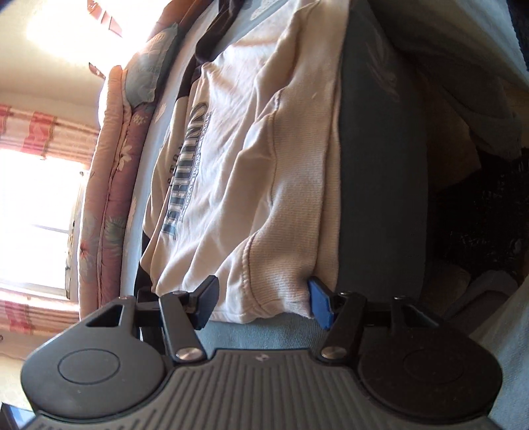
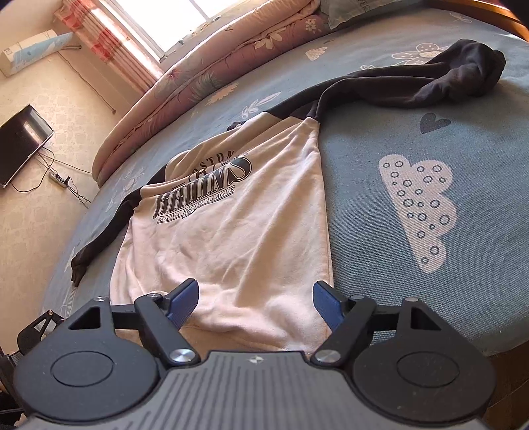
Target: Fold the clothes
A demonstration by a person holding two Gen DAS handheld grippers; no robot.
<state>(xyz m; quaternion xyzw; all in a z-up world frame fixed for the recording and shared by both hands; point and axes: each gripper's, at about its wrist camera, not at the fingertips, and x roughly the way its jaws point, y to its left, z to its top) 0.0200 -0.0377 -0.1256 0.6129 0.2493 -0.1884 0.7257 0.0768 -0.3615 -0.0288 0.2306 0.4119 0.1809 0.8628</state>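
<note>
A cream sweatshirt with a dark "Bruins" print and black sleeves lies flat on the blue bed sheet. One sleeve stretches to the far right, the other trails to the left edge. My right gripper is open, its jaws standing either side of the near hem. In the left wrist view the same sweatshirt shows sideways. My left gripper is open, with the ribbed hem corner between its jaws at the bed's edge.
A folded floral quilt and a pillow lie along the far side of the bed. A TV and a power strip are by the wall on the left. The bed's dark side drops beside the hem.
</note>
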